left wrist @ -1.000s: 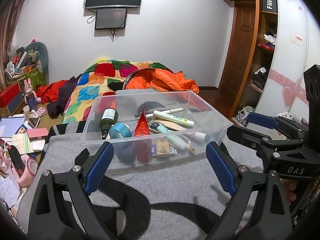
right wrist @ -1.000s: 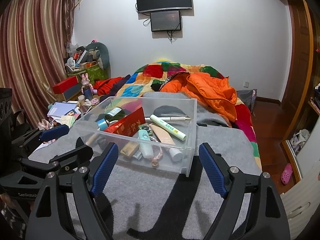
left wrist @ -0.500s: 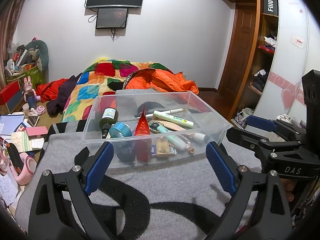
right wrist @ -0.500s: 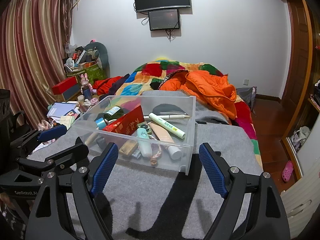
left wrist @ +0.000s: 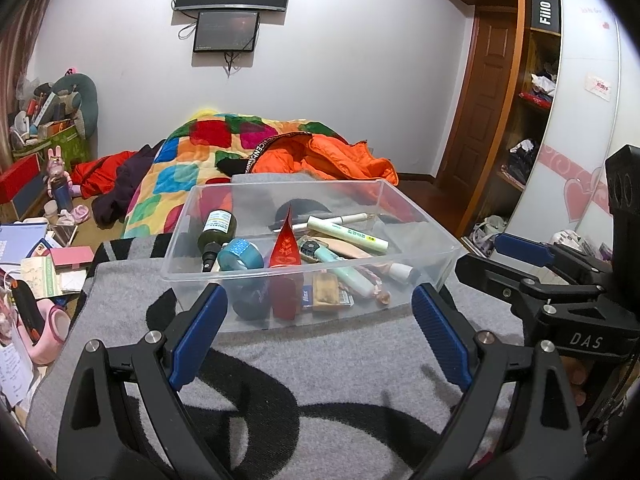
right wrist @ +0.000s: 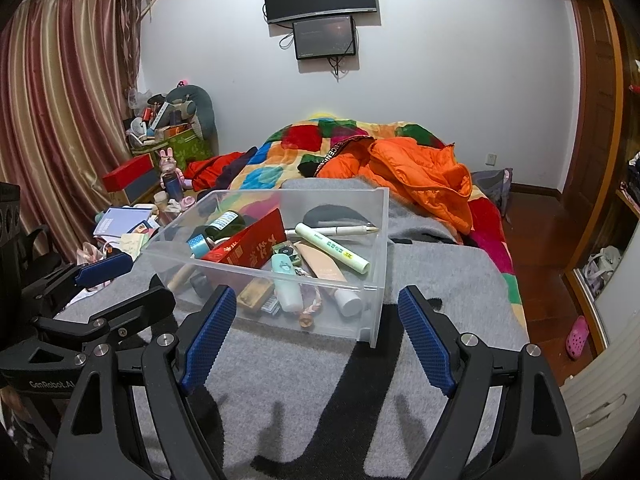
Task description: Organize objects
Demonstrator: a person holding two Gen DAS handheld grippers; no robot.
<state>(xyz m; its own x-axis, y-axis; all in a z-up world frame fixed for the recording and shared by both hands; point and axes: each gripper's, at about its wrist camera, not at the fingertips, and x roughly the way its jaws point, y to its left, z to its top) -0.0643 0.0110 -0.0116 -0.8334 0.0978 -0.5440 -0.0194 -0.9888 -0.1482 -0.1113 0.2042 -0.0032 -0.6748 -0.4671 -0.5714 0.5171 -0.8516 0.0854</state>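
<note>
A clear plastic bin (left wrist: 420,220) (right wrist: 380,240) sits on a grey blanket on the bed. It holds a dark green bottle (left wrist: 216,230), a blue tape roll (left wrist: 239,254), a red packet (left wrist: 285,246) (right wrist: 248,246), a pale green tube (left wrist: 346,233) (right wrist: 332,247), a white pen (right wrist: 336,231) and several small items. My left gripper (left wrist: 318,328) is open and empty, just in front of the bin. My right gripper (right wrist: 316,336) is open and empty, near the bin's front right corner. Each gripper shows at the edge of the other's view.
A patchwork quilt (left wrist: 192,160) and an orange jacket (right wrist: 420,172) lie behind the bin. Books, boxes and a pink object (left wrist: 44,328) clutter the left side of the bed. A wardrobe (left wrist: 560,140) stands at the right. Curtains (right wrist: 60,100) hang at the left.
Both views have shifted slightly; the bin sits a little higher and closer in each. Both grippers stay open and empty.
</note>
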